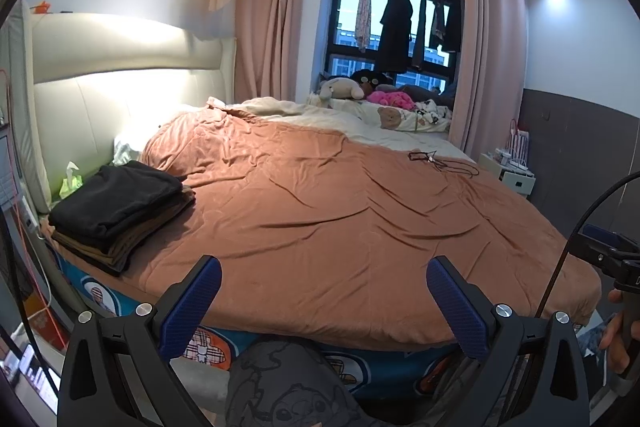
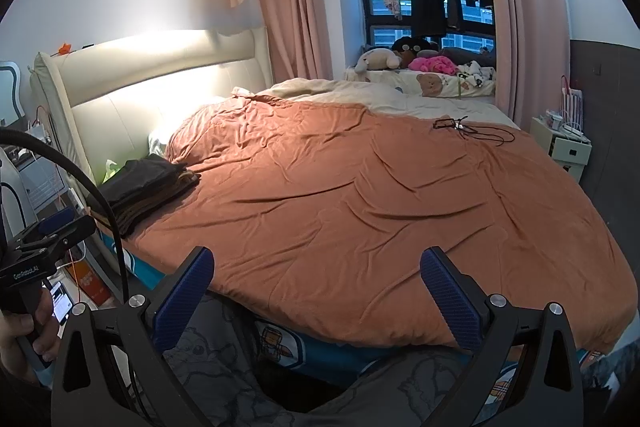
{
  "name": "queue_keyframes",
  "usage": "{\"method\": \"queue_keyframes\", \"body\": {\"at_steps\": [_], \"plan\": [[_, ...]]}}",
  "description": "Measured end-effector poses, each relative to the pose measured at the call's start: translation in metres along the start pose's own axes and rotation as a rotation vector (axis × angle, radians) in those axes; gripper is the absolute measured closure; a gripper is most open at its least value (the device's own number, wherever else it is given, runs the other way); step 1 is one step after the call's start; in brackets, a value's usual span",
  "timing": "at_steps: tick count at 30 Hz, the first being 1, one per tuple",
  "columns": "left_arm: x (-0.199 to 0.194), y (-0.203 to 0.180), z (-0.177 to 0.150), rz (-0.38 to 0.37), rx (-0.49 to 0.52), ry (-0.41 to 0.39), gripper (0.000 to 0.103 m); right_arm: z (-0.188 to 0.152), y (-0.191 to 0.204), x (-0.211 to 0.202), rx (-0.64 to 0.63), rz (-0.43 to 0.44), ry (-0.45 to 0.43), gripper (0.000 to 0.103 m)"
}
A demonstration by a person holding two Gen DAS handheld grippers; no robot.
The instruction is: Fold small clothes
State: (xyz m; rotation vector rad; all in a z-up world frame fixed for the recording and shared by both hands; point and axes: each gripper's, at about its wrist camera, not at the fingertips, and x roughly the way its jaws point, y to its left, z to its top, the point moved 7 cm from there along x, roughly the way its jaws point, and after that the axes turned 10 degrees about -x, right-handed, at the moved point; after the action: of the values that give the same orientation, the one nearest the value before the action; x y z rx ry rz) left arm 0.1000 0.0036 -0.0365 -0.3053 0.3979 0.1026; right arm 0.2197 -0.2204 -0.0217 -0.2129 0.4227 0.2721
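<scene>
Folded clothes [image 1: 120,207]: 1 dark stack, black piece on top and brown layers under it, at the near left corner of the bed [image 1: 340,219], just beside the headboard [image 1: 120,99] and a green tissue pack [image 1: 71,183]. Same stack in the right wrist view [image 2: 148,187], edges squared, nothing hanging loose. No unfolded garment anywhere on the rust-coloured blanket [image 2: 360,211]; only a thin black cord with a small frame [image 2: 460,127] far across, well apart from the stack.

Left gripper [image 1: 324,291] held off the foot edge of the bed, blue fingers [image 1: 192,307] wide apart, nothing between them. Right gripper [image 2: 316,287] likewise off the near edge, fingers [image 2: 448,299] spread wide and empty, touching no cloth. Each handle gripped by a hand [image 2: 24,331], visible at the frame edge of the other camera.

Judged step: between pieces, or at the end of the pile, with the folding done so far stacked and nothing in hand. Next move, probably: fetch a fresh small garment from somewhere out of view, lay it flat on the bare middle of the blanket, then pinch 2 corners. Failing that, nothing left but to square the stack.
</scene>
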Motion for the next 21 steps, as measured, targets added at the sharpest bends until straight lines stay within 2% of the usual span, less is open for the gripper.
{"method": "queue_keyframes", "body": {"at_steps": [21], "plan": [[-0.0024,-0.0016,-0.0008,-0.003,0.002,-0.004,0.000,-0.0022,-0.0070,-0.0023,-0.017,-0.018,-0.003,0.000]]}}
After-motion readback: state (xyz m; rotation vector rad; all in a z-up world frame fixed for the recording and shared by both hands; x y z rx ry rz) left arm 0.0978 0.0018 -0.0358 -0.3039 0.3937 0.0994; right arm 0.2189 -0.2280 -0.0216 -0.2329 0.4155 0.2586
